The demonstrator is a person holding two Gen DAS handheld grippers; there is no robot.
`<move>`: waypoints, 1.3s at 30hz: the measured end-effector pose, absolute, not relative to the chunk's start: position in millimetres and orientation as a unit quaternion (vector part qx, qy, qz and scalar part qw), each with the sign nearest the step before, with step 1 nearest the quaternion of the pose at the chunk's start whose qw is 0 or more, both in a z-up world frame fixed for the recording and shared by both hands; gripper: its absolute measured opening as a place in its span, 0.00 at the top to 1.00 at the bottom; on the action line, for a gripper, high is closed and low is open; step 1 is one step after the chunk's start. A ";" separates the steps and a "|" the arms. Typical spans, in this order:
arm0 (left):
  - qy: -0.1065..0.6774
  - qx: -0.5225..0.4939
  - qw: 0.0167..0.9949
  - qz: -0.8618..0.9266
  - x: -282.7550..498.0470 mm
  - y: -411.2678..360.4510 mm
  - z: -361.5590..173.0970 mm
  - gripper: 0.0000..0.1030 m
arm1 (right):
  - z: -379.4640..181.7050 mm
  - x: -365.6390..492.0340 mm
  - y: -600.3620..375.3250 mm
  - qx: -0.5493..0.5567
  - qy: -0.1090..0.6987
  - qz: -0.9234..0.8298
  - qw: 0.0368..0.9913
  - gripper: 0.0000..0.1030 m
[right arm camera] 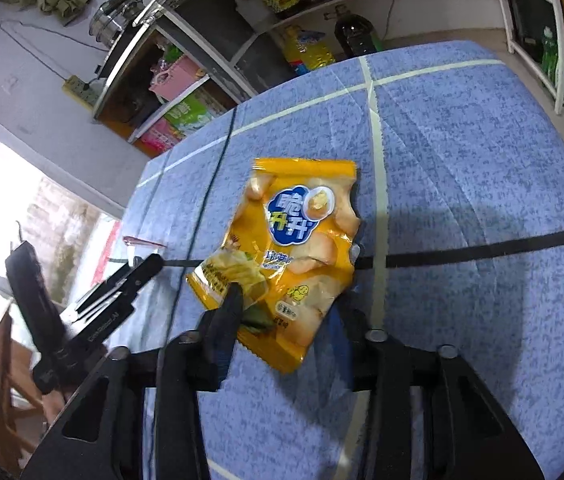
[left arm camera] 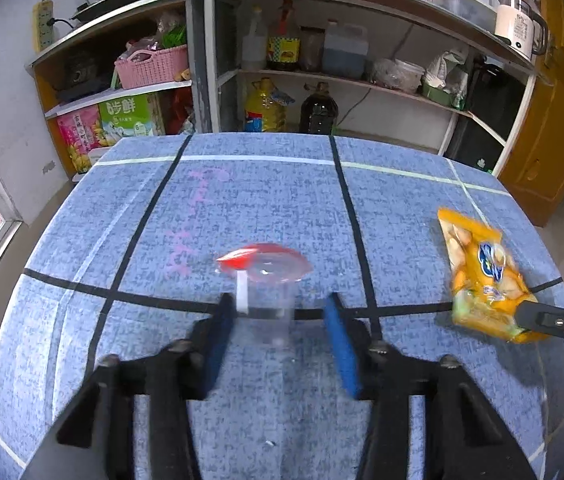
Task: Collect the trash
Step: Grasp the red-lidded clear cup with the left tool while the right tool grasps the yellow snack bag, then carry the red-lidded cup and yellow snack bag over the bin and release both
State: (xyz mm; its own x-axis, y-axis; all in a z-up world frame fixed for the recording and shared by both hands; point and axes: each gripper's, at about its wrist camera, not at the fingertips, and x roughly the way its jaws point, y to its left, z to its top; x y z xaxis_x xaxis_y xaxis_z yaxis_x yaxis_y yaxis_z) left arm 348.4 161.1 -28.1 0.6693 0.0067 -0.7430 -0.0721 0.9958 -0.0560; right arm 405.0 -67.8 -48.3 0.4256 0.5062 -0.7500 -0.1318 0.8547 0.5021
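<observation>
left gripper (left arm camera: 278,312) jaws apart, straddling a clear plastic cup (left arm camera: 268,304) with a red lid, apparently not touching it | right gripper (right arm camera: 286,312) clamped on the near end of a yellow chip bag (right arm camera: 298,236), right of the cup | blue table (left arm camera: 242,200) under both | shelves (left arm camera: 322,76) with bottles beyond

Cup (left arm camera: 270,300): clear and motion-blurred; its base merges with the cloth, and whether the left gripper's (left arm camera: 278,308) pads touch it cannot be told.
Right gripper (right arm camera: 286,304): right finger hidden behind the chip bag (right arm camera: 298,248).
Chip bag: lower print too small to read.
Right gripper in left view (left arm camera: 554,322): cut off by the picture's edge.
Shelf (left arm camera: 322,72): bottle labels too small to read.
</observation>
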 end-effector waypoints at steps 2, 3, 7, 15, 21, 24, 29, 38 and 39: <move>0.404 -0.038 0.914 0.020 348.7 160.4 -26.6 0.68 | -49.2 403.4 -67.9 0.184 0.497 0.192 0.826 0.80; 0.400 -0.038 0.915 0.019 347.6 160.2 -25.7 0.68 | -48.4 402.6 -68.2 0.181 0.494 0.191 0.829 0.83; 0.394 -0.049 0.918 0.013 343.0 161.7 -23.8 0.69 | -39.5 392.5 -73.3 0.176 0.479 0.200 0.836 0.92; 0.379 -0.055 0.924 -0.008 318.9 143.9 -5.5 0.69 | -17.9 364.3 -94.7 0.172 0.451 0.208 0.851 0.93; 0.348 -0.056 0.935 -0.045 286.6 113.2 23.5 0.69 | -0.7 328.4 -124.2 0.185 0.427 0.208 0.861 0.93; 0.334 -0.047 0.939 -0.067 270.1 90.1 35.7 0.69 | 6.7 309.0 -141.5 0.190 0.415 0.203 0.866 0.93; 0.312 -0.042 0.944 -0.099 242.7 51.8 52.0 0.69 | 19.2 273.8 -174.5 0.196 0.398 0.194 0.875 0.93; 0.303 -0.036 0.940 -0.154 220.8 -16.2 58.7 0.69 | 30.1 222.6 -236.2 0.211 0.377 0.160 0.887 0.93; 0.303 -0.031 0.939 -0.158 219.7 -25.5 58.2 0.69 | 30.0 216.5 -244.9 0.213 0.375 0.154 0.889 0.93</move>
State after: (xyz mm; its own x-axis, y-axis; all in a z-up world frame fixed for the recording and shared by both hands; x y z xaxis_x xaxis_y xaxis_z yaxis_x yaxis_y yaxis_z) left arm 219.7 -25.5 58.2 0.7671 -0.3155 -0.5586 0.2774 0.9482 -0.1545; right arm 216.5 -244.9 30.0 0.6710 0.4331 -0.6018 -0.1139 0.8622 0.4936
